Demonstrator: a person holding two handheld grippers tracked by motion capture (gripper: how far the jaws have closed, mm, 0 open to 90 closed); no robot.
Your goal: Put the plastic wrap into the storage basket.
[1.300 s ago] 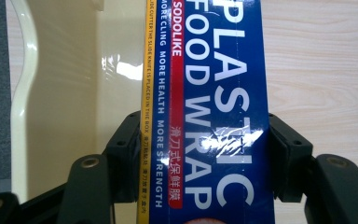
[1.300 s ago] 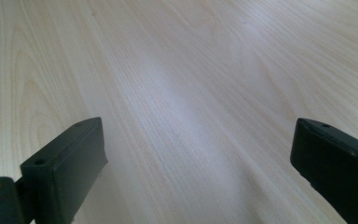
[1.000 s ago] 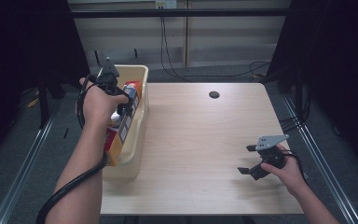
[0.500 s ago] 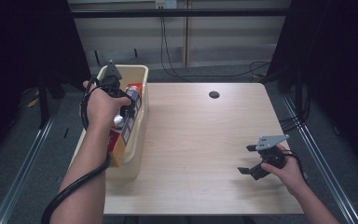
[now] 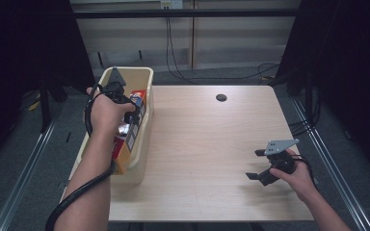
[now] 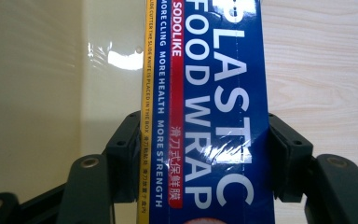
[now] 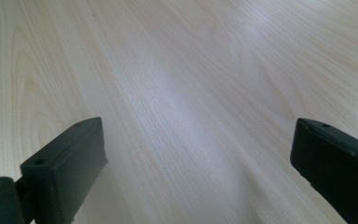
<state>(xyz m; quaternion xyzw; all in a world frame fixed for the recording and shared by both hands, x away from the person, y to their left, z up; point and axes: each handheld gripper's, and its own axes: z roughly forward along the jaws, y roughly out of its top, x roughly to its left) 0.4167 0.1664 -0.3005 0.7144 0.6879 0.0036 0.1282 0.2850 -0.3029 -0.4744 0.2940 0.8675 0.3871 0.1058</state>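
A long blue box of plastic food wrap point(image 5: 131, 135) lies lengthwise over the cream plastic bin point(image 5: 143, 73) at the table's left edge. My left gripper point(image 5: 126, 114) is shut on the box from above, under the hand. In the left gripper view the box point(image 6: 214, 84) runs up between the two black pads point(image 6: 129, 149), which press on its sides, with the bin wall to its left and the table to its right. My right gripper point(image 5: 253, 164) hovers low over the front right of the table, open with only bare wood between its jaws point(image 7: 198, 154).
The light wooden table point(image 5: 207, 139) has a small dark round hole point(image 5: 221, 97) near its far edge. The bin hangs partly over the table's left side. Cables trail on the floor behind the table, and dark curtains stand on both sides.
My left hand has shifted only slightly with the box still in its grip above the bin. The right hand has stayed where it was.
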